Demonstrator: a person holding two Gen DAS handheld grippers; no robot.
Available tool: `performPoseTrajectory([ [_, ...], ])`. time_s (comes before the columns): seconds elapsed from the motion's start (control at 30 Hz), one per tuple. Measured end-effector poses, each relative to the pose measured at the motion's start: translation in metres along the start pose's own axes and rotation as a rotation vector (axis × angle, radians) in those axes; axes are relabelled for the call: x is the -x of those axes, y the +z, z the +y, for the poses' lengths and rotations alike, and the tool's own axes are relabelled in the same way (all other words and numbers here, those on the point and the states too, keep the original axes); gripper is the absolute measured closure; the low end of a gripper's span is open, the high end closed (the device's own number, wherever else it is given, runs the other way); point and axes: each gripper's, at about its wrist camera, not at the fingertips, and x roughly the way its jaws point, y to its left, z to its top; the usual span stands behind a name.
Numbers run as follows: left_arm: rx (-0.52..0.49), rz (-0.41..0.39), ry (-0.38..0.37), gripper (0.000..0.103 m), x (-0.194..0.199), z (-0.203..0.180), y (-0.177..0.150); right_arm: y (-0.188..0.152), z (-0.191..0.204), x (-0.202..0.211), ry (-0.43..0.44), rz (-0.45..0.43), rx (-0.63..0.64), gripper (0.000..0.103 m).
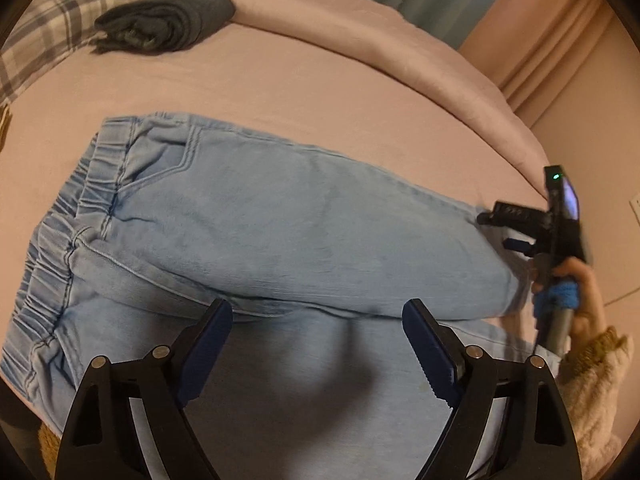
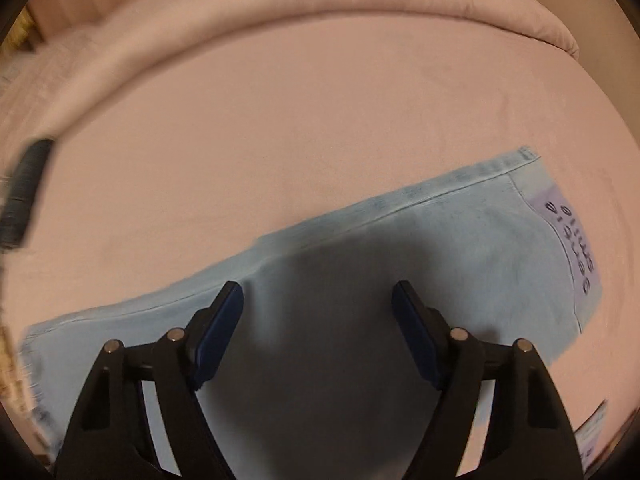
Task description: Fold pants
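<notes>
Pants (image 1: 280, 220) already halved leg-on-leg near the bed's (image 1: 340, 92) front edge, crosswise folds still pending; left gripper (image 1: 316, 316) and right gripper (image 2: 318, 300) both spread, holding nothing.

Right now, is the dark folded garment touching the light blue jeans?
Apart. The left wrist view shows the dark folded garment near the plaid pillow, with a bare band of pink bedsheet between it and the light blue jeans.

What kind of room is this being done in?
Most likely a bedroom: the pale blue pants lie on a bed with a pink cover, a plaid pillow sits at its head, and curtains hang behind.
</notes>
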Motion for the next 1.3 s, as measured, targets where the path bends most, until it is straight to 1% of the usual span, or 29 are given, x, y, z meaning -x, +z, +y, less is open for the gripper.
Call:
performPoseTrajectory([
  [0.03, 0.007, 0.002, 0.003, 0.016, 0.000, 0.003, 0.001, 0.000, 0.004, -0.005, -0.021, -0.011, 0.026, 0.027],
  [0.07, 0.011, 0.004, 0.004, 0.016, 0.000, 0.005, 0.001, -0.002, 0.009, -0.004, -0.038, -0.058, 0.065, 0.032],
  [0.1, 0.016, 0.006, 0.000, 0.016, 0.000, 0.006, 0.002, -0.003, 0.010, -0.003, -0.034, -0.074, 0.074, 0.039],
  [0.13, 0.024, 0.009, -0.007, 0.016, 0.000, 0.008, 0.003, -0.005, 0.009, 0.000, -0.014, -0.090, 0.070, 0.053],
  [0.17, 0.030, 0.010, -0.011, 0.016, 0.000, 0.008, 0.003, -0.006, 0.007, 0.002, 0.022, -0.104, 0.061, 0.059],
  [0.23, 0.036, 0.007, -0.012, 0.016, 0.002, 0.008, 0.003, -0.007, 0.003, 0.006, 0.038, -0.120, 0.047, 0.086],
  [0.27, 0.036, 0.006, -0.010, 0.016, 0.002, 0.009, 0.004, -0.009, 0.000, 0.008, 0.059, -0.129, 0.040, 0.094],
  [0.37, 0.040, 0.009, -0.019, 0.016, 0.004, 0.009, 0.005, -0.017, -0.012, 0.022, 0.149, -0.175, -0.022, 0.096],
  [0.47, 0.061, 0.000, -0.040, 0.016, 0.011, 0.012, 0.006, -0.037, -0.023, 0.059, 0.281, -0.262, -0.061, 0.097],
  [0.57, 0.084, -0.027, -0.067, 0.016, 0.022, 0.014, 0.008, -0.074, -0.037, 0.102, 0.428, -0.343, -0.091, 0.097],
  [0.6, 0.088, -0.032, -0.073, 0.016, 0.023, 0.013, 0.008, -0.092, -0.041, 0.117, 0.463, -0.376, -0.086, 0.097],
  [0.7, 0.093, -0.034, -0.099, 0.016, 0.026, 0.012, 0.014, -0.143, -0.048, 0.142, 0.500, -0.429, -0.077, 0.097],
  [0.8, 0.109, -0.020, -0.129, 0.016, 0.018, 0.009, 0.027, -0.180, -0.051, 0.142, 0.534, -0.407, -0.085, 0.097],
  [0.83, 0.118, -0.003, -0.152, 0.016, 0.011, 0.008, 0.034, -0.186, -0.051, 0.136, 0.530, -0.392, -0.081, 0.097],
  [0.87, 0.124, 0.009, -0.155, 0.016, 0.006, 0.007, 0.037, -0.191, -0.048, 0.131, 0.521, -0.377, -0.067, 0.097],
  [0.9, 0.128, 0.026, -0.146, 0.016, 0.000, 0.005, 0.042, -0.197, -0.043, 0.121, 0.512, -0.360, -0.060, 0.097],
  [0.97, 0.120, 0.043, -0.123, 0.016, -0.010, 0.000, 0.055, -0.204, -0.035, 0.111, 0.526, -0.322, -0.055, 0.097],
  [1.0, 0.122, 0.050, -0.115, 0.016, -0.015, -0.003, 0.061, -0.205, -0.037, 0.109, 0.531, -0.315, -0.055, 0.097],
  [1.07, 0.127, 0.083, -0.100, 0.016, -0.027, -0.007, 0.071, -0.205, -0.035, 0.105, 0.523, -0.312, -0.055, 0.097],
  [1.13, 0.124, 0.109, -0.114, 0.016, -0.040, -0.012, 0.081, -0.205, -0.039, 0.104, 0.543, -0.302, -0.072, 0.097],
  [1.2, 0.142, 0.158, -0.109, 0.016, -0.056, -0.012, 0.088, -0.207, -0.044, 0.103, 0.553, -0.299, -0.080, 0.097],
  [1.23, 0.159, 0.194, -0.086, 0.016, -0.067, -0.011, 0.091, -0.207, -0.045, 0.105, 0.553, -0.302, -0.079, 0.097],
  [1.3, 0.193, 0.220, -0.061, 0.016, -0.082, -0.008, 0.095, -0.209, -0.043, 0.106, 0.543, -0.303, -0.068, 0.097],
])
